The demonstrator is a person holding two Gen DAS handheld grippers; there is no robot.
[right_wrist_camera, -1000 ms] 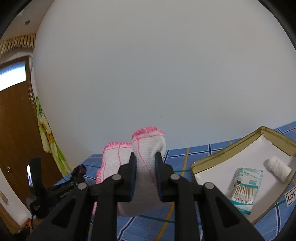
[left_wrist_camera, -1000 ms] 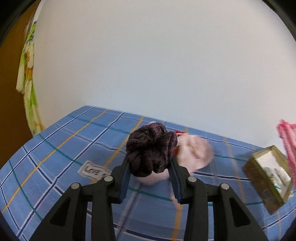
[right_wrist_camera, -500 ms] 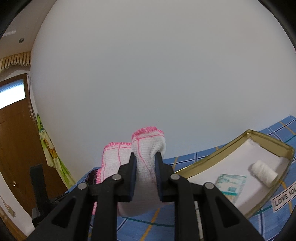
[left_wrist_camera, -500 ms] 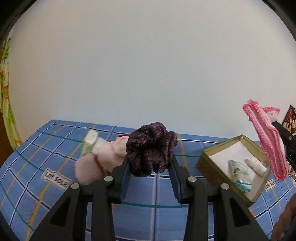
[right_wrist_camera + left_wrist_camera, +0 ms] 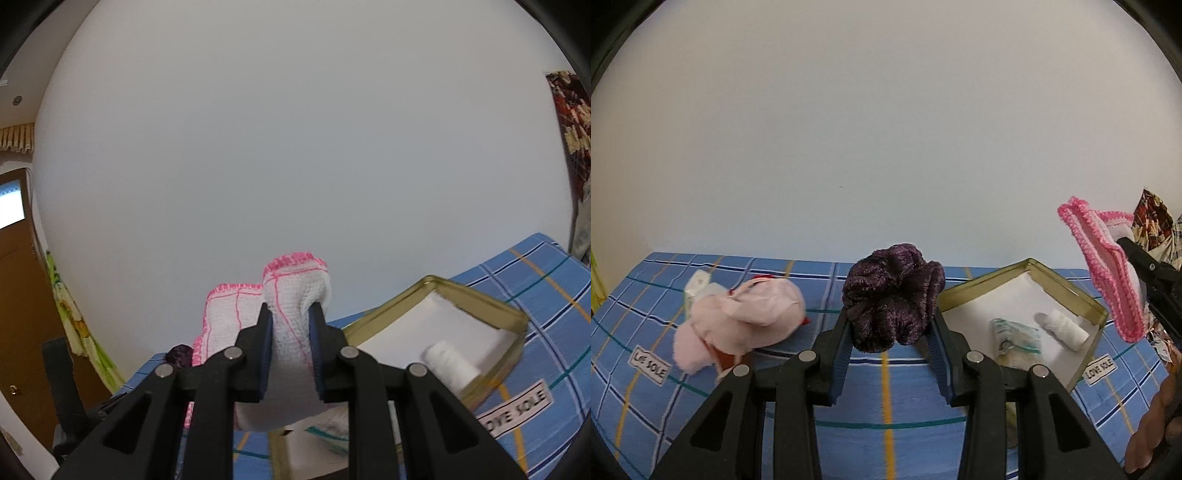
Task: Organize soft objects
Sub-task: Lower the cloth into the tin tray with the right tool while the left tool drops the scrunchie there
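Now left gripper [image 5: 892, 334]: we are pinching the scrunchie [image 5: 892, 295] left of the tin [image 5: 1086, 297].
Right gripper [image 5: 291, 345]: we are clamping the cloth [image 5: 291, 332], aiming inside the tin's walls.

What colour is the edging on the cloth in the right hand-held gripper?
Bright pink stitching on the white cloth; clearest in the right wrist view.

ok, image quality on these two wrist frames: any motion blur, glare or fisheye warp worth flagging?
Left wrist view: the pink plush toy is smeared by motion blur, while the purple scrunchie between the fingers is sharp; dark vignette in the corners. Right wrist view: the tin and the white roll inside it are blurred, the held white cloth is crisp; the bed edge bows. Flat lighting, no glare in either.
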